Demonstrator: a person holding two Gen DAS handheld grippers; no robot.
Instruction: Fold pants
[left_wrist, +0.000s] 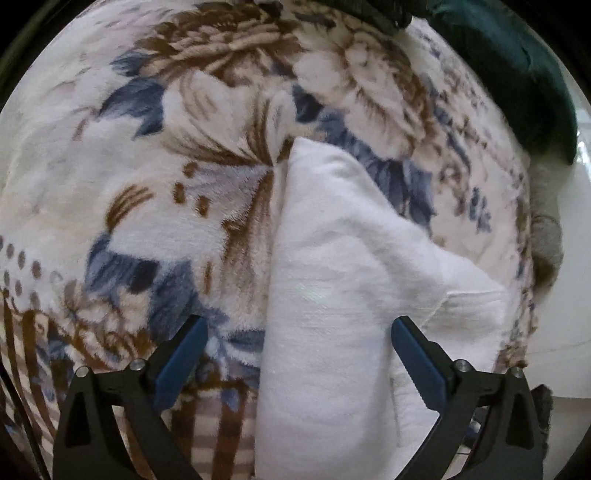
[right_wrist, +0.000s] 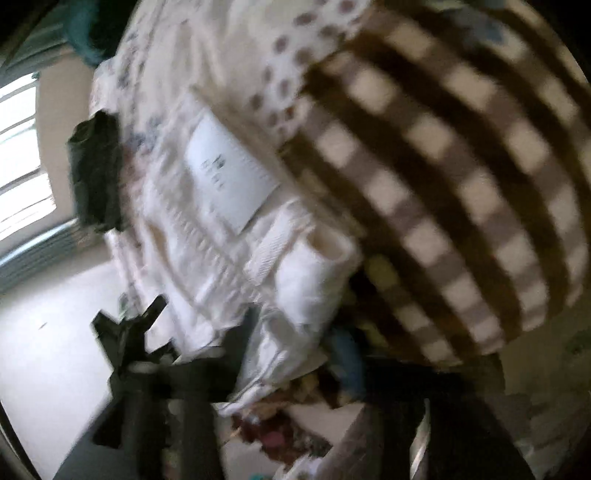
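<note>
White pants (left_wrist: 332, 280) lie partly folded on a floral blanket (left_wrist: 155, 155), one leg stretching away from me. My left gripper (left_wrist: 295, 328) is open, its blue-padded fingers (left_wrist: 181, 354) spread over the near end of the pants, one on each side, holding nothing. The right wrist view is badly blurred. It shows the waistband end of the pants (right_wrist: 236, 236) with a white label (right_wrist: 229, 173). My right gripper (right_wrist: 291, 354) sits at the edge of that end; its fingers are smeared by motion and I cannot tell how the jaws stand.
The blanket has a brown checked border (right_wrist: 443, 177). A dark green cloth (left_wrist: 517, 74) lies at the far right corner of the bed. A black garment (right_wrist: 96, 170) lies beyond the pants. Pale floor (right_wrist: 48, 332) and a bright window (right_wrist: 18, 155) are to the left.
</note>
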